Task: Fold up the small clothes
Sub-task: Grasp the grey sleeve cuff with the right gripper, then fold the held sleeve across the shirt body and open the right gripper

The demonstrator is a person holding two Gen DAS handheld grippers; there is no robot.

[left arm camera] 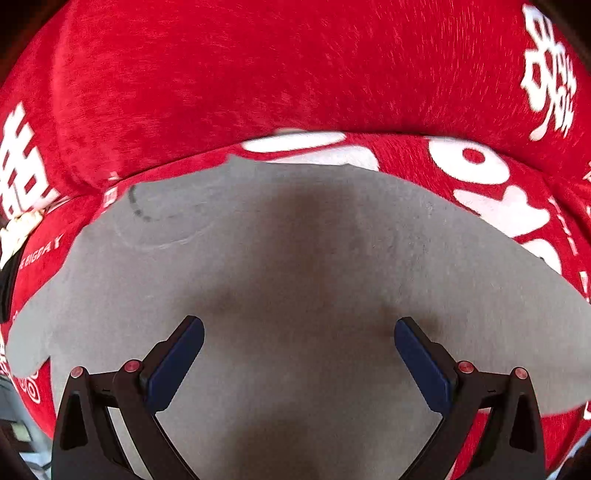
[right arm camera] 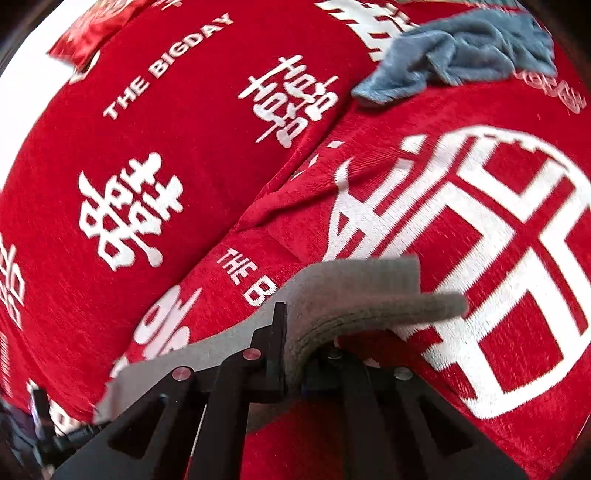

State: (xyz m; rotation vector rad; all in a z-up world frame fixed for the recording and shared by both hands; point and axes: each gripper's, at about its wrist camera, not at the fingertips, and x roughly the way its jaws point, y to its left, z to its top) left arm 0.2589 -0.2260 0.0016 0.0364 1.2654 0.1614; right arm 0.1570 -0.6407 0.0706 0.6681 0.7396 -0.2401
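Observation:
A grey cloth garment (left arm camera: 295,258) lies flat on a red blanket (left arm camera: 258,74) with white characters. In the left wrist view my left gripper (left arm camera: 299,332) hovers over the grey cloth, jaws wide apart, blue pads (left arm camera: 177,365) bare, nothing between them. In the right wrist view my right gripper (right arm camera: 295,354) is shut on an edge of the grey cloth (right arm camera: 354,288), which curls up and over the fingers. The rest of that grey cloth runs down to the left beneath the gripper.
A crumpled blue-grey cloth (right arm camera: 461,62) lies on the red blanket (right arm camera: 166,166) at the far right. A shiny red packet (right arm camera: 92,33) sits at the top left by a white surface. A ridge in the blanket runs diagonally through the middle.

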